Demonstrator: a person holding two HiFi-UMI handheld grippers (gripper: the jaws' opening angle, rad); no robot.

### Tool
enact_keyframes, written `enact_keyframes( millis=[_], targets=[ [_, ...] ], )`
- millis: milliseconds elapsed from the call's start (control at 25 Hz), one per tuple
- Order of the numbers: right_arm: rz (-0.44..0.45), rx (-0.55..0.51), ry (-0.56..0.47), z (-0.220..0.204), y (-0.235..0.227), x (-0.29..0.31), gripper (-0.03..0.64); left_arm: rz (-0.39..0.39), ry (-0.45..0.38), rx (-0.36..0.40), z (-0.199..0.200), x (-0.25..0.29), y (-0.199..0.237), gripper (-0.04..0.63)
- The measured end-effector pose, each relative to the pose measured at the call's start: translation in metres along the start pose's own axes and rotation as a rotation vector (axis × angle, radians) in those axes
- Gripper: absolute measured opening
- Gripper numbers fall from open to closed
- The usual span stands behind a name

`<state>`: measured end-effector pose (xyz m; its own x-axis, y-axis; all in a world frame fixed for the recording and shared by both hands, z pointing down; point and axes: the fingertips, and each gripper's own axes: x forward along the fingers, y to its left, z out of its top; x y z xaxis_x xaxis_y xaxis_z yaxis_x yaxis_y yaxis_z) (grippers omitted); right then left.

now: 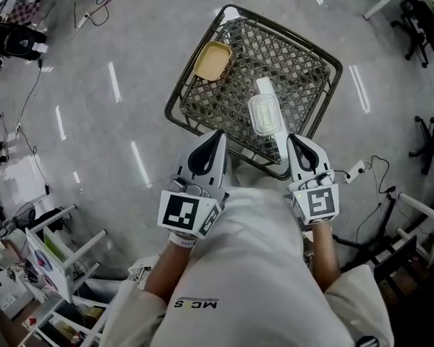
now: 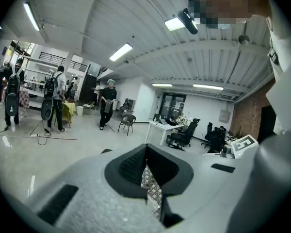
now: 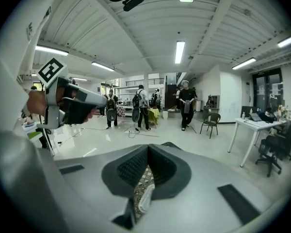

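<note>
Floor: polished grey concrete floor point(image 1: 116, 143) with streaks of reflected light and cables point(image 1: 29, 100) trailing at its edges. I look almost straight down on it.
Room: an open workshop with a ribbed white ceiling point(image 3: 150, 28), strip lights, desks, office chairs and several people standing far off.
Basket: a dark wire basket point(image 1: 175, 100) stands on the floor just ahead of both grippers. It has lattice walls and bottom and a rounded square rim.
Clear box: a clear lidded box point(image 1: 265, 113) lies inside the basket toward its near right side. It is a rounded rectangle with a milky lid and a raised border, and a white piece shows past its far end.
Yellow tub: a shallow yellow tub point(image 1: 213, 61) sits in the basket's far left corner, well apart from the clear lidded box.
Left gripper: the left gripper point(image 1: 218, 134) is close to the person's chest, tip at the basket's near rim. Its jaws are together with nothing between them.
Right gripper: the right gripper point(image 1: 292, 137) is beside it, tip just short of the clear lidded box. Its jaws are together — empty.
Head view only: I get the whole basket and where both containers lie.
Gripper views only: I get the room and, below each pair of closed tips, a sliver of lattice. The right gripper view adds a pale edge there — likely the box.
</note>
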<state>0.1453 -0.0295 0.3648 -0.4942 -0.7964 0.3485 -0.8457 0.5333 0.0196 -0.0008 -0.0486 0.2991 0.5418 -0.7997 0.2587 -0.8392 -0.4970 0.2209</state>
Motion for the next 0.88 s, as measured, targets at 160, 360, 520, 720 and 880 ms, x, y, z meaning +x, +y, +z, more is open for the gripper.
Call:
enact_keyframes(
  millis=[160, 360, 520, 720, 880],
  targets=[
    [0.009, 0.003, 0.052, -0.019, 0.002, 0.006, 0.018, 0.006, -0.002, -0.009, -0.001, 0.004, 0.003, 0.025],
    [0.058, -0.010, 0.070, -0.025, 0.009, 0.018, 0.018, 0.014, 0.009, -0.026, -0.008, 0.007, 0.006, 0.025],
    [0.084, 0.017, 0.083, -0.040, 0.011, 0.029, 0.020, 0.023, 0.007, -0.028, -0.015, 0.009, 0.007, 0.025],
    [0.111, 0.023, 0.119, -0.065, 0.015, 0.047, 0.049, 0.021, 0.028, -0.042, -0.029, 0.013, 0.008, 0.025],
    [0.137, 0.023, 0.163, -0.089, 0.022, 0.061, 0.089, 0.020, 0.056, -0.049, -0.041, 0.016, 0.009, 0.025]
  ],
)
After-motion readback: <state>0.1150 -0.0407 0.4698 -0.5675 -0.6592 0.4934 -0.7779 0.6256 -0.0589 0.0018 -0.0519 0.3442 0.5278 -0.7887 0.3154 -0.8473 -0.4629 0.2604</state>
